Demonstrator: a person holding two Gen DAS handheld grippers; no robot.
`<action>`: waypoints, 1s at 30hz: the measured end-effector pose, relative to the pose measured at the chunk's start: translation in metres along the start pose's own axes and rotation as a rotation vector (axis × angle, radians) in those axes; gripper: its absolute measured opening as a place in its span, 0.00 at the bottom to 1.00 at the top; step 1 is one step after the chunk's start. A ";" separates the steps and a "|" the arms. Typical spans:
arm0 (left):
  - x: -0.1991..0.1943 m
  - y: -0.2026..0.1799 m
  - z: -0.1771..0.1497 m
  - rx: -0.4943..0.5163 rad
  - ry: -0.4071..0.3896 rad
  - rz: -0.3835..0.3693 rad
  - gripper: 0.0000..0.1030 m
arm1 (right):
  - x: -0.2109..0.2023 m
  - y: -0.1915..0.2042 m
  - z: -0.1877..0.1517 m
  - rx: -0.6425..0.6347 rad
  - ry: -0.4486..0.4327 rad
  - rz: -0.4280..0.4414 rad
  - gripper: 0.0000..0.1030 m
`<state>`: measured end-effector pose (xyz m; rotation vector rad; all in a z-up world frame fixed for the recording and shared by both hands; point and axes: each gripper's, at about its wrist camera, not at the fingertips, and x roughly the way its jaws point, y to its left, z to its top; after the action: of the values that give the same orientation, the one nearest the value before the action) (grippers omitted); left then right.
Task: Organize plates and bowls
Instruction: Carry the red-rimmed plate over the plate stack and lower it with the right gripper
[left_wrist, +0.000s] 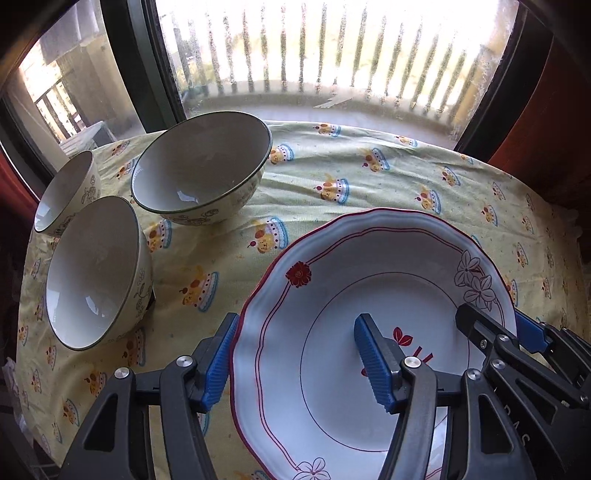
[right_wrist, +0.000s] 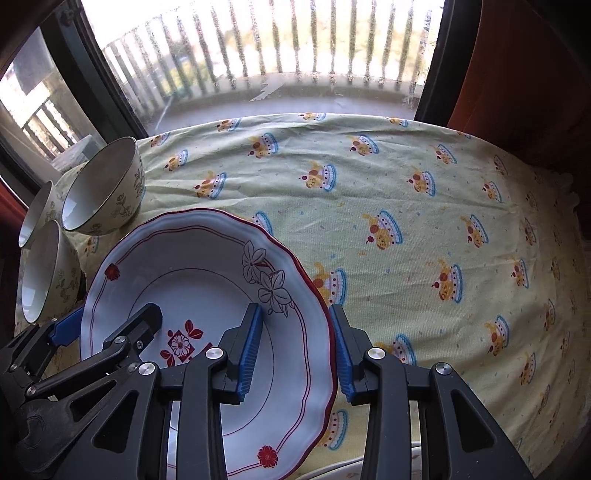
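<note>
Both the left gripper (left_wrist: 299, 363) and right gripper (right_wrist: 295, 350) pinch opposite rims of the floral plate (left_wrist: 332, 387); uneven lifting could let it slip toward the bowls (left_wrist: 99, 273) at left.

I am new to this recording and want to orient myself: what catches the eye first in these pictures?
A white plate with a scalloped red rim and flower prints fills the foreground, with the left gripper and the right gripper each straddling one side of its rim. Three empty bowls cluster at the far left on the yellow tablecloth.

Both grippers (left_wrist: 295, 363) (right_wrist: 295, 354): black frames, silver screws, ribbed blue pads, perhaps rubber.
</note>
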<state>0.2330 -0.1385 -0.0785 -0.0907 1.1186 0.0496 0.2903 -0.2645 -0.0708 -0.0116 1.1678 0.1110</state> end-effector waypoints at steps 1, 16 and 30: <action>-0.005 0.001 0.000 0.003 -0.005 -0.004 0.62 | -0.005 0.001 0.001 0.005 -0.006 -0.003 0.39; -0.056 -0.004 -0.032 0.143 -0.053 -0.130 0.62 | -0.083 0.006 -0.045 0.148 -0.087 -0.095 0.39; -0.073 -0.051 -0.085 0.234 -0.022 -0.173 0.62 | -0.119 -0.036 -0.111 0.259 -0.077 -0.142 0.39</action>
<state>0.1294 -0.1972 -0.0476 0.0225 1.0836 -0.2338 0.1454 -0.3172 -0.0073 0.1372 1.0937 -0.1644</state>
